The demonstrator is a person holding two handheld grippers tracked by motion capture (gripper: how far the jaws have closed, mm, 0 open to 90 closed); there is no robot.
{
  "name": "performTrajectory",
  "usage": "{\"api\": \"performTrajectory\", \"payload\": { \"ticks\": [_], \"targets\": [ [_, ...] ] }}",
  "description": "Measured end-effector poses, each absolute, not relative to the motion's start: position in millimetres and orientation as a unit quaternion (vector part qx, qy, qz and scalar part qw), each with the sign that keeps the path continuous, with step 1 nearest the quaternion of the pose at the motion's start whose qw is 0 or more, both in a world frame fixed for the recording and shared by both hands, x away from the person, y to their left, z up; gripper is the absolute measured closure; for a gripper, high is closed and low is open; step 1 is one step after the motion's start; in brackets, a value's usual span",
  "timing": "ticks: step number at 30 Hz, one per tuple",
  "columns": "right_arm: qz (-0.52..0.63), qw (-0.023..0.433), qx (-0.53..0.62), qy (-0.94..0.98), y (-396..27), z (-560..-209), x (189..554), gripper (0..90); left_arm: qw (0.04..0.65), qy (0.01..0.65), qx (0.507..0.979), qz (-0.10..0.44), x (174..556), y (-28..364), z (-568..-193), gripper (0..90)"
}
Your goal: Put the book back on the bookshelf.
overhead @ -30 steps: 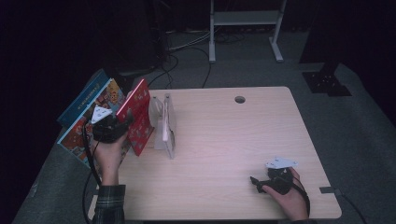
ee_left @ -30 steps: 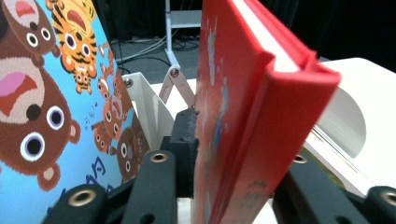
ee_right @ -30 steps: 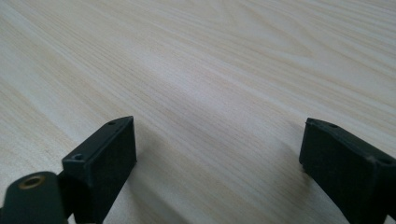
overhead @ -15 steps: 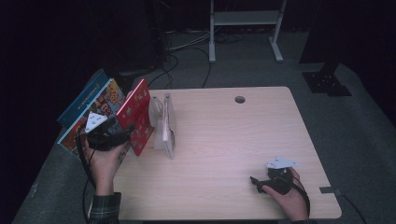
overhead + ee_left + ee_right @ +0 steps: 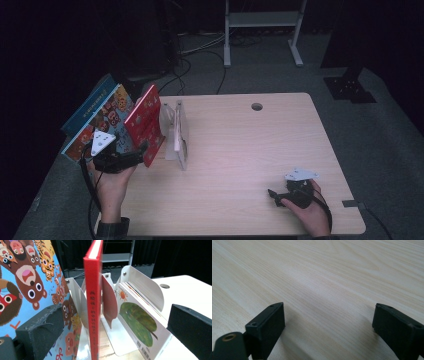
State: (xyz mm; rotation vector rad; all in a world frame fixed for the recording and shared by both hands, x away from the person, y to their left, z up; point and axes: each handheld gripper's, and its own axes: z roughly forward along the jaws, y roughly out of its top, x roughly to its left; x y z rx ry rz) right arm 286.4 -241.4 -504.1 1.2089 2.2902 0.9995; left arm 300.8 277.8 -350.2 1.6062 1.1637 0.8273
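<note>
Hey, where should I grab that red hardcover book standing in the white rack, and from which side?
Take the red hardcover book by its spine edge, coming from the near side where the open left claw already faces it. It stands upright in the white metal book rack, with the spine toward the claw and room on both sides.

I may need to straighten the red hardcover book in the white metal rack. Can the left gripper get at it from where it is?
Probably yes. The left gripper is open, and the red hardcover book stands spine-first between its jaws, untouched, with nothing in front of it.
</note>
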Motion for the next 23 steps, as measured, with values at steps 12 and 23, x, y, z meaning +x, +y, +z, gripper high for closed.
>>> {"api": "performTrajectory", "payload": {
  "ticks": [12,23],
  "targets": [
    [0.354,0.182,0.428,0.812,-241.5,-504.1,286.4,10.0,0.473,0.472,0.661,0.341,276.9,275.0,-352.7,0.0],
    [0.354,0.182,0.428,0.812,-241.5,-504.1,286.5,10.0,0.480,0.466,0.662,0.338,273.1,274.5,-350.3,0.0]
  ]
}}
